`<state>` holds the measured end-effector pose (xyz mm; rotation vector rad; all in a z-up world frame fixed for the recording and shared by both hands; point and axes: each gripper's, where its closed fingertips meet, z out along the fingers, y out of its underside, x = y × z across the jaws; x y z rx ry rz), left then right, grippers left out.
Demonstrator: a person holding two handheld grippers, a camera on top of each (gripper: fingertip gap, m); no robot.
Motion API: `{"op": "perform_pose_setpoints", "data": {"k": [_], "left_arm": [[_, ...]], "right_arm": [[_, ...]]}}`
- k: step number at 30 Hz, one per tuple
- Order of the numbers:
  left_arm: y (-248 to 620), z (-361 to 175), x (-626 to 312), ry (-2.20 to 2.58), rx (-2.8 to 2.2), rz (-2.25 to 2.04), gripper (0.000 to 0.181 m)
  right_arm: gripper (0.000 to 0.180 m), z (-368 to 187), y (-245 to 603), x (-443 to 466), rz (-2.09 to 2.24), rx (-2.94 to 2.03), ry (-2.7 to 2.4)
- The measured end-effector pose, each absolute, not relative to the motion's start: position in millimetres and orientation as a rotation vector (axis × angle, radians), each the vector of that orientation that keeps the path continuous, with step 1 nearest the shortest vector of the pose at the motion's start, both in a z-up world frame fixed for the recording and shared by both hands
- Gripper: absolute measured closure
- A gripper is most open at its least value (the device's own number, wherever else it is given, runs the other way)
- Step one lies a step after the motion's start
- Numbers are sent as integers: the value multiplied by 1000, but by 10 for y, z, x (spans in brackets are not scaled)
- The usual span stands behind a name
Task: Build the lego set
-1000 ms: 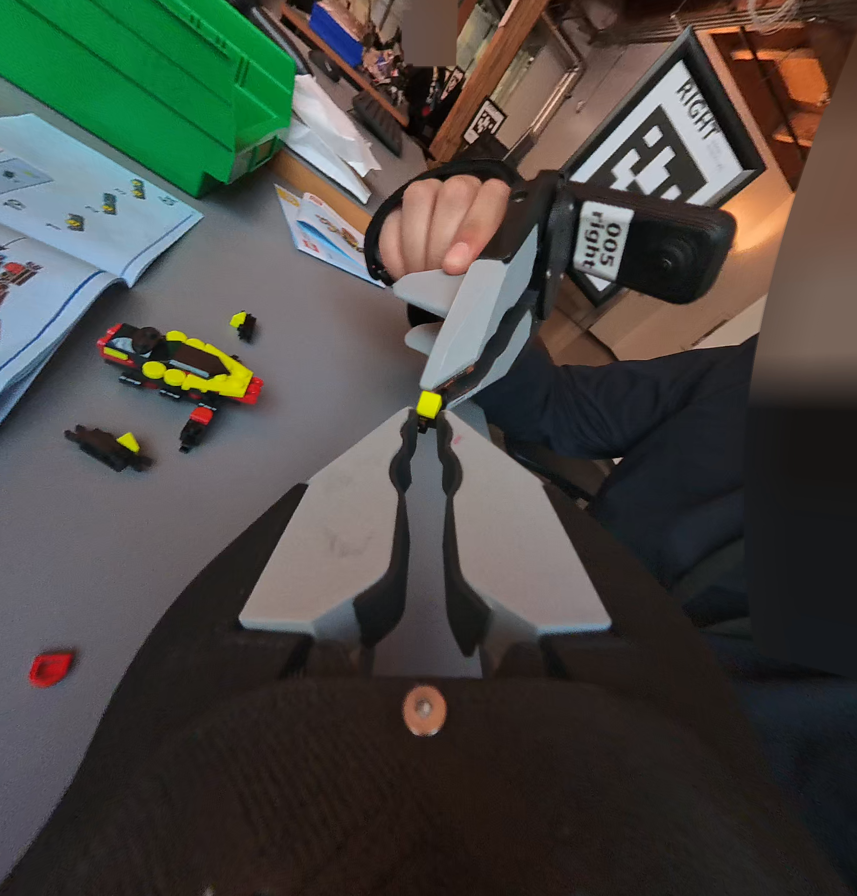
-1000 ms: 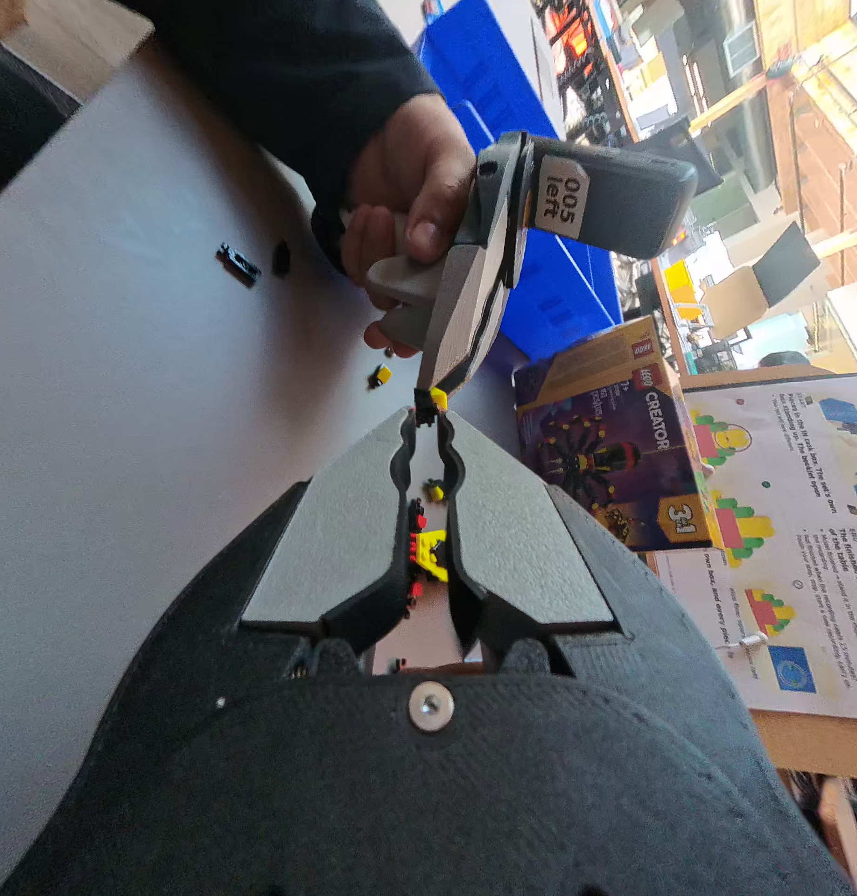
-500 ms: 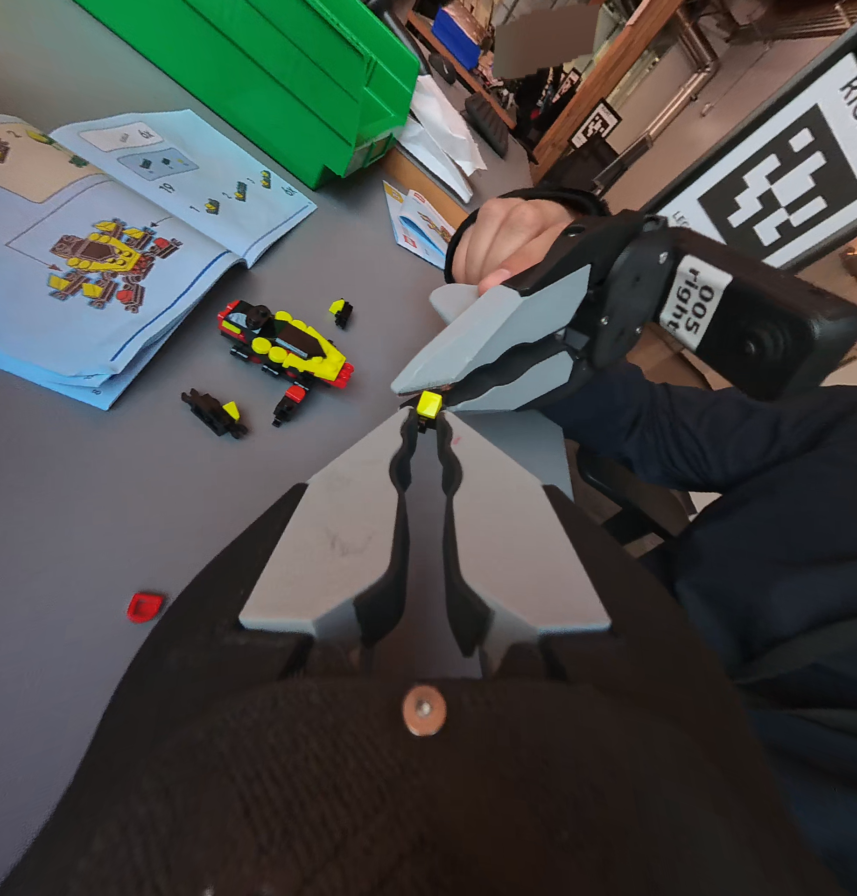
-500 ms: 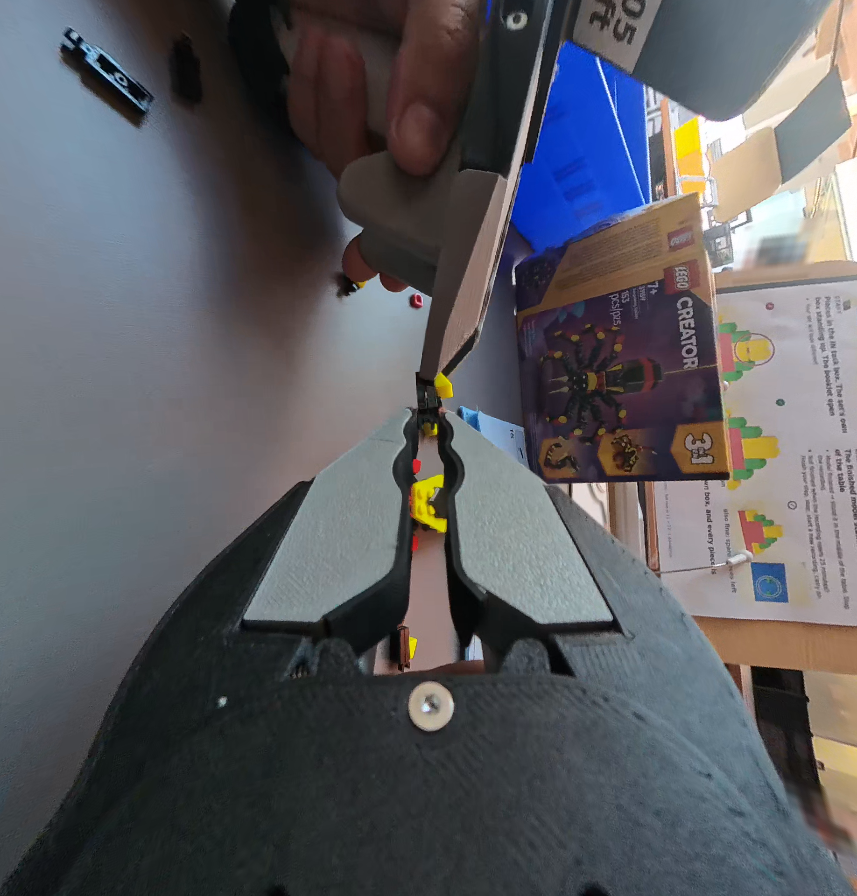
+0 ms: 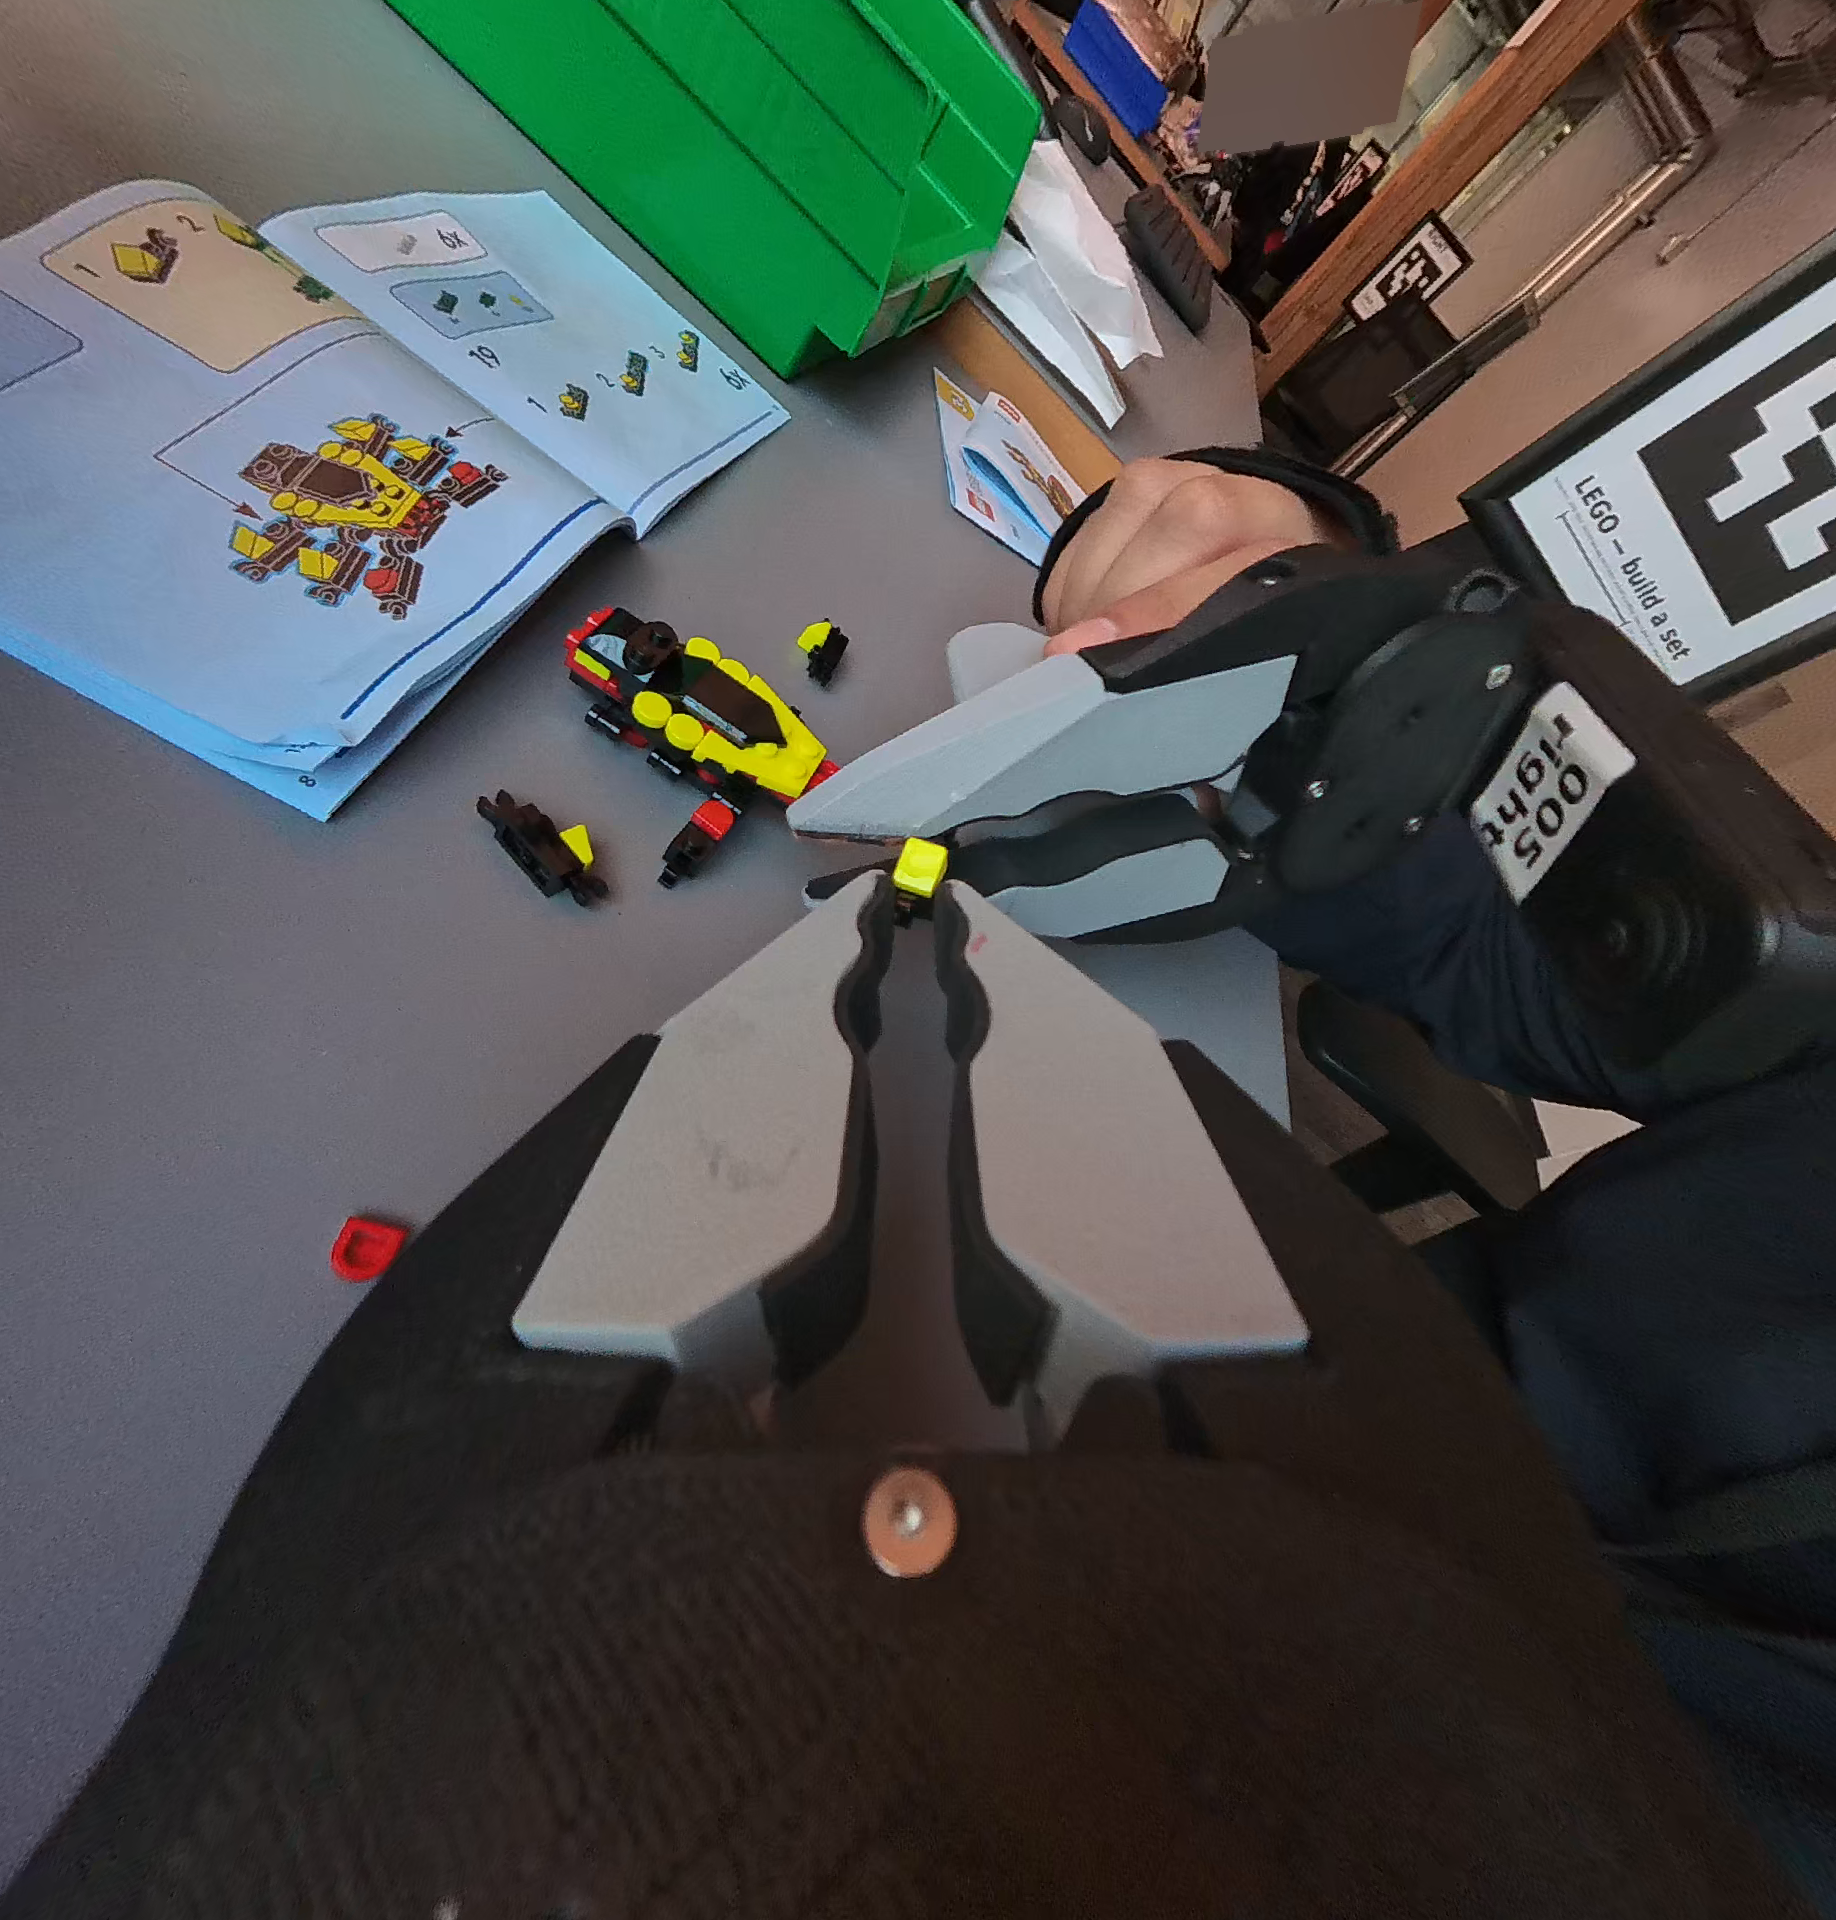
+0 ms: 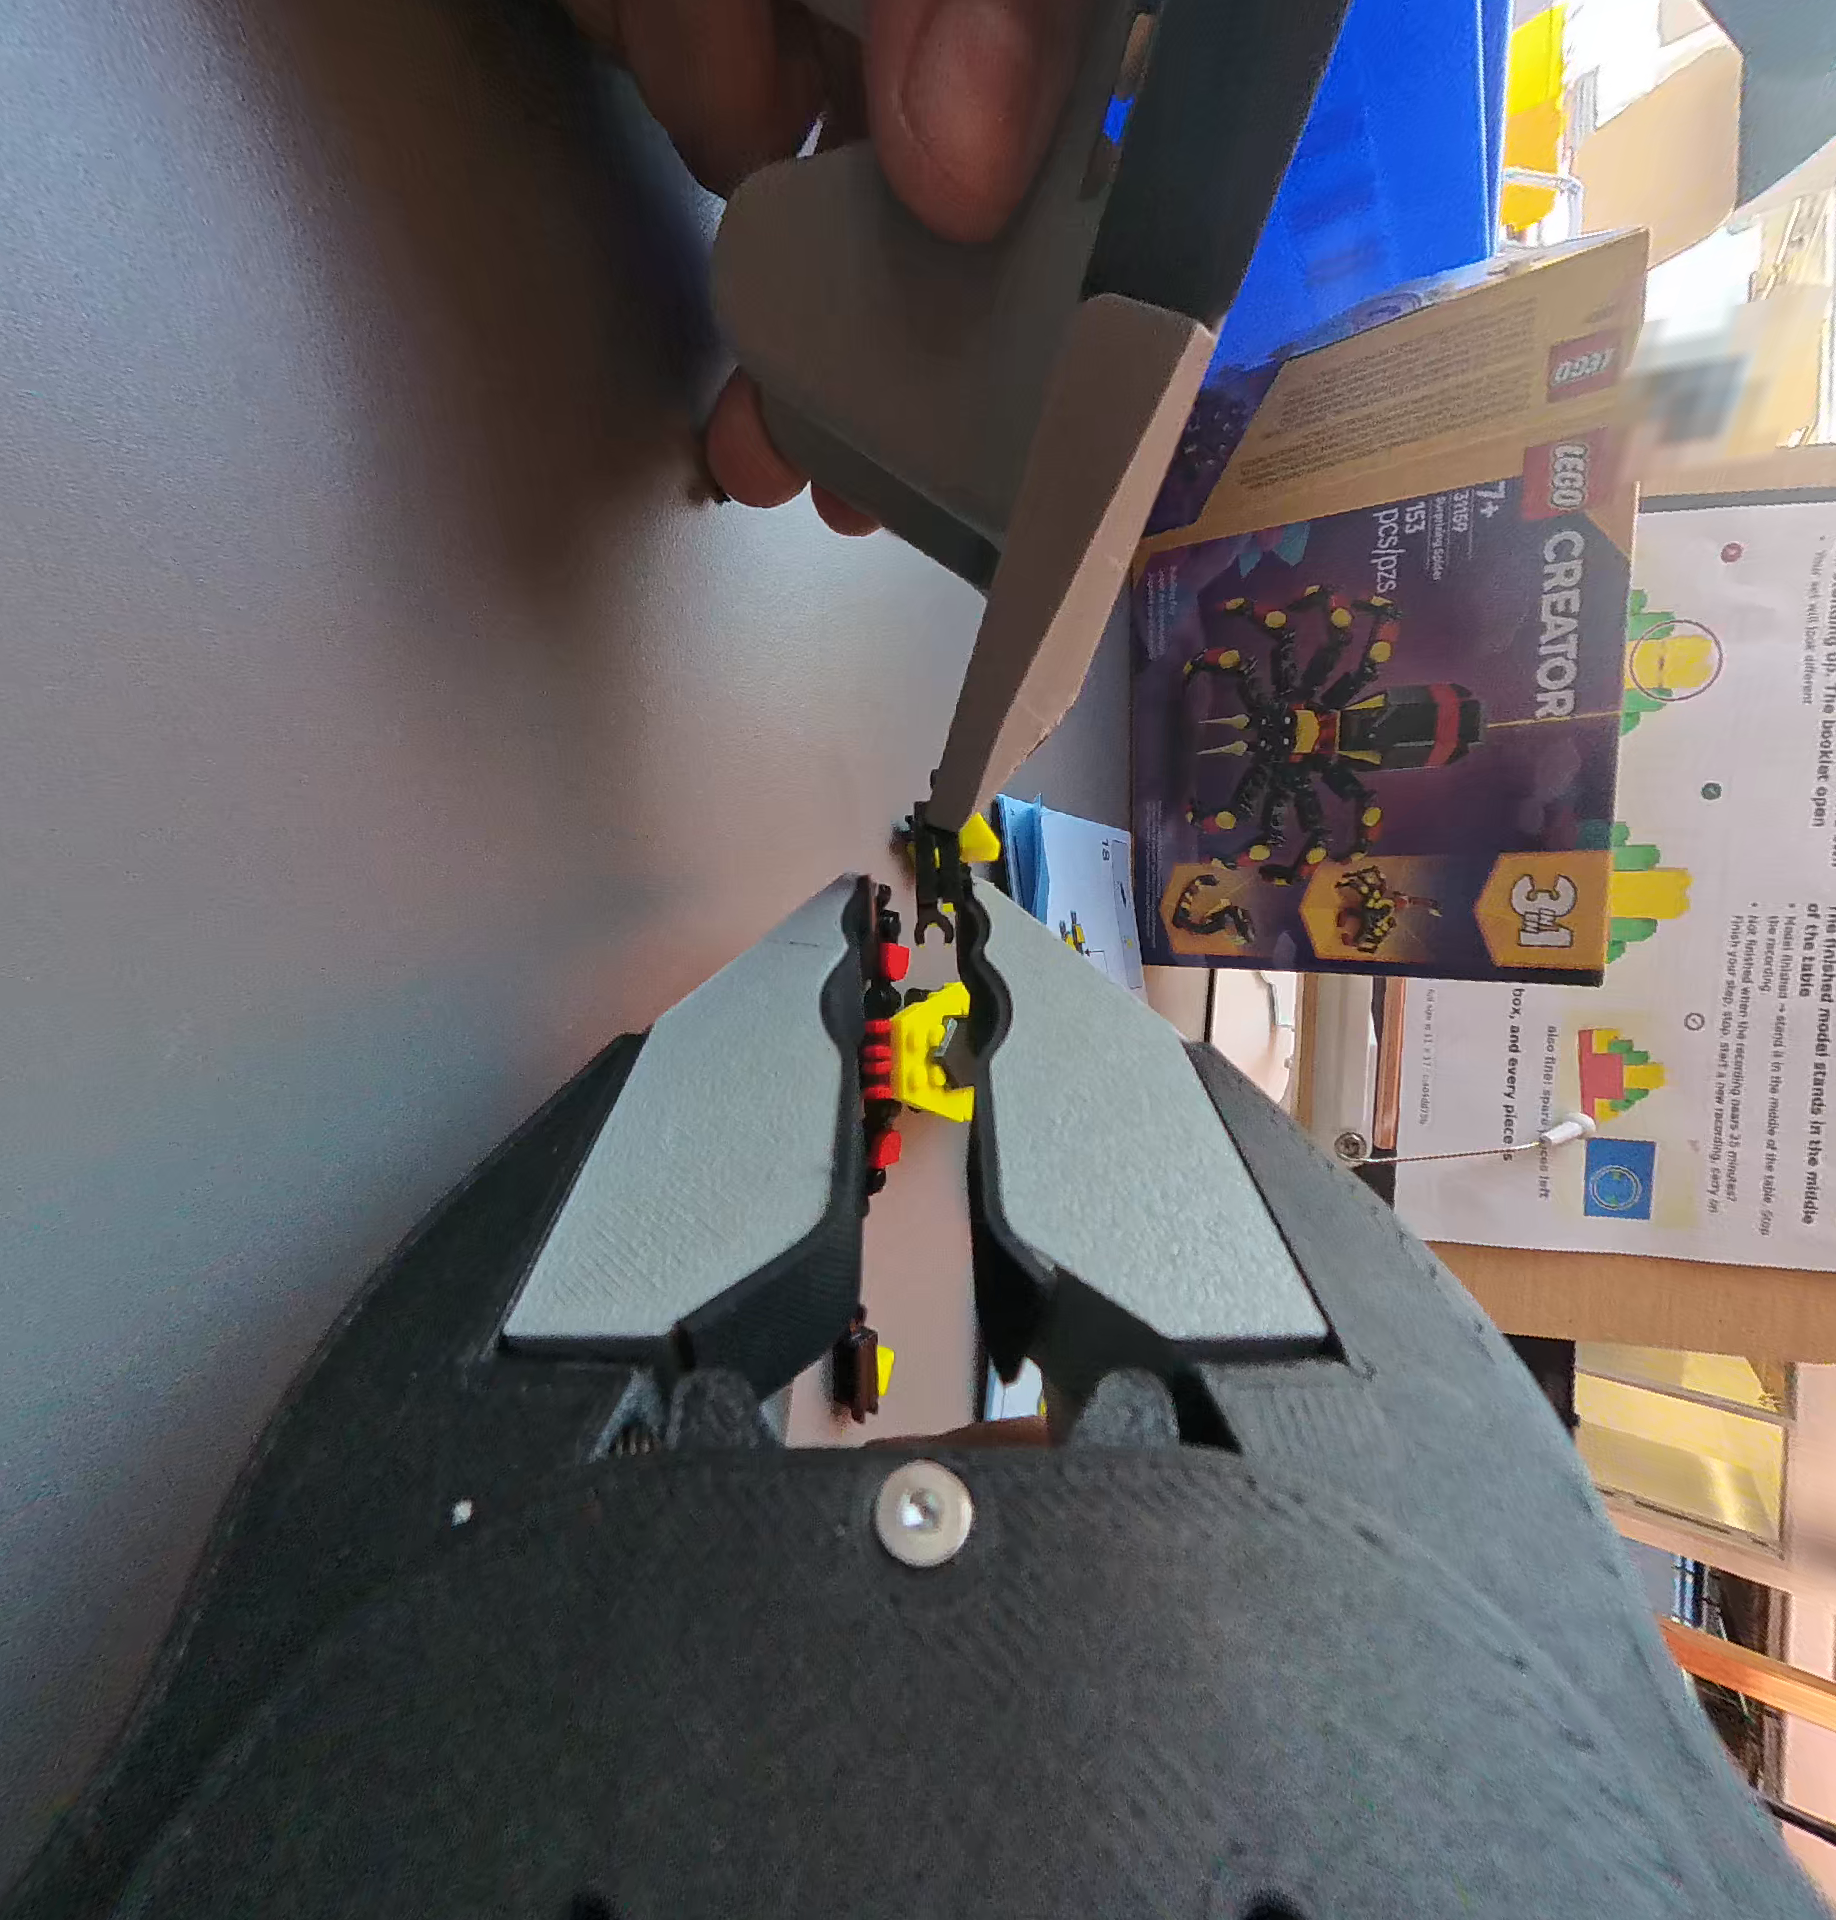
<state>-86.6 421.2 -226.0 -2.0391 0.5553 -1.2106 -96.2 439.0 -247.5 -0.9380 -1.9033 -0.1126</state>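
Observation:
My left gripper (image 5: 909,899) is shut on a small black-and-yellow piece (image 5: 919,868) and holds it above the grey table (image 5: 218,1039). My right gripper (image 6: 916,899) stands slightly open, tip to tip with the left. The piece's black clip end (image 6: 935,904) hangs between its tips and touches only the right-hand finger. In the left wrist view the right gripper (image 5: 820,857) comes in from the right. The partly built yellow, black and red model (image 5: 706,717) lies on the table, and shows between the right fingers (image 6: 924,1049).
An open instruction booklet (image 5: 322,468) lies at the left, green bins (image 5: 768,156) behind it. Small sub-assemblies (image 5: 545,857), (image 5: 696,842), (image 5: 822,649) and a red piece (image 5: 363,1245) lie loose. The set's box (image 6: 1413,675) and a blue bin (image 6: 1392,156) stand farther off. The grippers are tip to tip, or close to it.
Both grippers have tilted while staying tip to tip, so the right gripper now lies sideways in the left wrist view. The right jaws have parted a little. The left still holds the piece.

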Motion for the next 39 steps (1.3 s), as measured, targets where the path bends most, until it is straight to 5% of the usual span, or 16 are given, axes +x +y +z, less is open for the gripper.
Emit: {"op": "perform_pose_setpoints", "data": {"k": [32,35,39], "left_arm": [[4296,-2341,-908,550,-2082,-1038,176],[4292,-2341,-893,554,-2080,-1035,176],[4297,-2343,-891,549,-2082,-1034,176]], "right_arm": [[170,-2511,4530,-981,-318,-940,-1876],[160,-2483,4543,-991,-306,-956,-1854],[173,-2494,4516,-999,-346,-919,-1869]]}}
